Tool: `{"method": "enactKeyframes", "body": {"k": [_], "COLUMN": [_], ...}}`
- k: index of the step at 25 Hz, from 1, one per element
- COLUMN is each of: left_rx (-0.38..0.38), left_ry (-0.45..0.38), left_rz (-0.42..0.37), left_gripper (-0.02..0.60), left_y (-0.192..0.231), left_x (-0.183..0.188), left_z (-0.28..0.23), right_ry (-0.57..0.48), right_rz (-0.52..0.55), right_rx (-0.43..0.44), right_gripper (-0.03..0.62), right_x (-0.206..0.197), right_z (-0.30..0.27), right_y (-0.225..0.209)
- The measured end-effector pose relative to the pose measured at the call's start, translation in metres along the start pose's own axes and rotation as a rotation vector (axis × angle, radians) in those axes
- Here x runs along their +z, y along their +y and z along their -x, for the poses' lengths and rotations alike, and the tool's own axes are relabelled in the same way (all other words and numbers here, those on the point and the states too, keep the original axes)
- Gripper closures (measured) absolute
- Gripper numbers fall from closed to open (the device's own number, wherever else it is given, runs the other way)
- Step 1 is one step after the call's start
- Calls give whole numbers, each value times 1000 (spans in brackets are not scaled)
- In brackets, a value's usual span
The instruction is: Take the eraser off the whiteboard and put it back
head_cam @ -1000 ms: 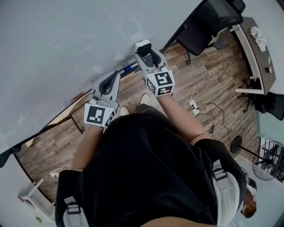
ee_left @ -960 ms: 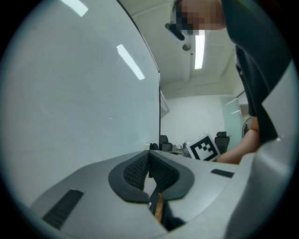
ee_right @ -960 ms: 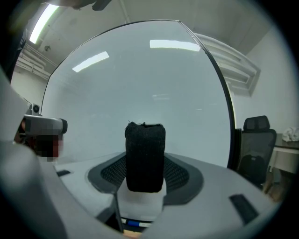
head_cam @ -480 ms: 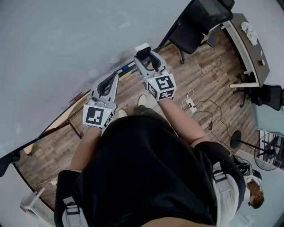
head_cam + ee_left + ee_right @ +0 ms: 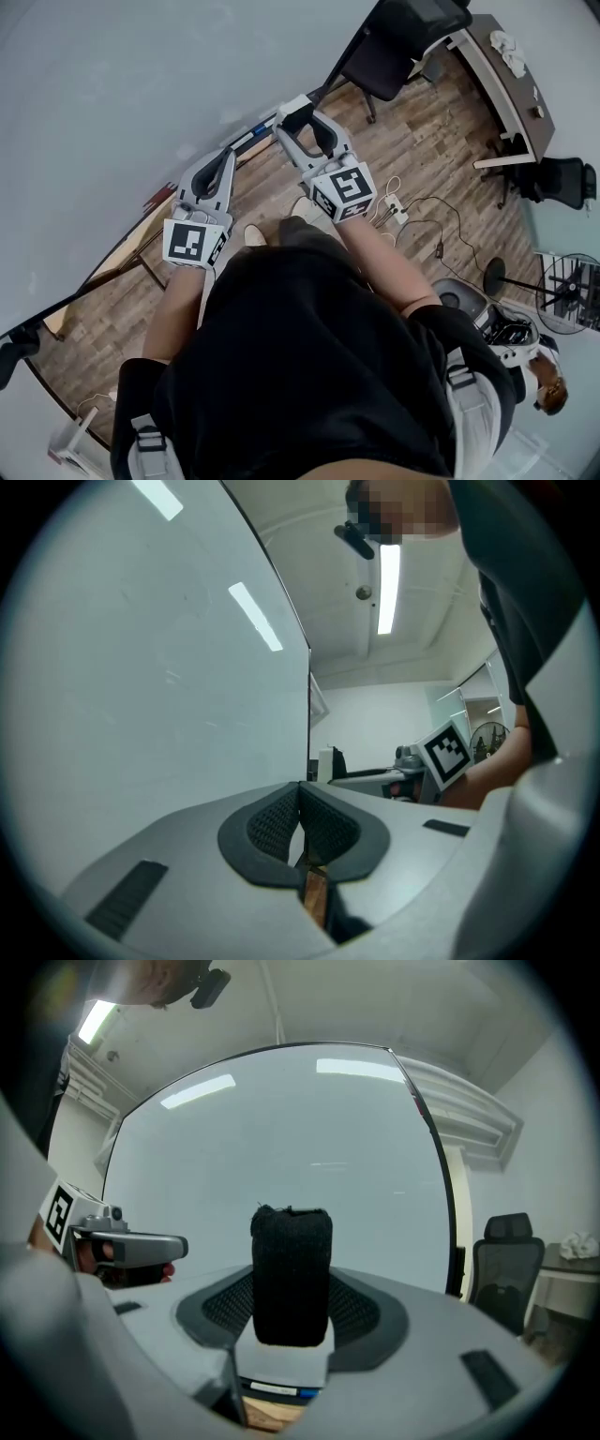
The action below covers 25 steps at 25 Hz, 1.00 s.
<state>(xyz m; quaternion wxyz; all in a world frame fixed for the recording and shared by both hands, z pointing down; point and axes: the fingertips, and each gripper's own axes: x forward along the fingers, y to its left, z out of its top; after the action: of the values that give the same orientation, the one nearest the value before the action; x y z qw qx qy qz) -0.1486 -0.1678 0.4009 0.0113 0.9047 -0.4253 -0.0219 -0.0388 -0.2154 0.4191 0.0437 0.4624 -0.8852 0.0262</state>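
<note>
Black-felted, white-bodied whiteboard eraser (image 5: 292,1269), likely light and stiff, best gripped across its sides, sat clenched in the right gripper (image 5: 292,1321) near the glossy white board (image 5: 281,1119), while the left gripper (image 5: 301,825) was closed, empty.

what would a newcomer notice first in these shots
The eraser, black felt facing forward, stands clamped upright in the right gripper, dead centre before the big whiteboard. On the person's left, the left gripper is shut on nothing, close beside the same board.
</note>
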Motion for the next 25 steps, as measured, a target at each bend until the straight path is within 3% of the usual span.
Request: {"method": "enactKeyframes", "body": {"k": [4, 11, 25], "left_rx": [18, 83, 316], "left_ry": [-8, -38, -22], "left_rz": [8, -30, -53], "left_gripper": [586, 586, 586], "left_y": [-5, -43, -136], "left_x": [5, 25, 24], "left_z": [11, 27, 74], "right_ry": [-11, -76, -69], "right_rz": [25, 58, 50], "right_rx": [38, 178, 466], "right_gripper": [370, 370, 370], "right_x": [13, 46, 28], "right_z": [17, 58, 139], "right_y": [18, 43, 64]}}
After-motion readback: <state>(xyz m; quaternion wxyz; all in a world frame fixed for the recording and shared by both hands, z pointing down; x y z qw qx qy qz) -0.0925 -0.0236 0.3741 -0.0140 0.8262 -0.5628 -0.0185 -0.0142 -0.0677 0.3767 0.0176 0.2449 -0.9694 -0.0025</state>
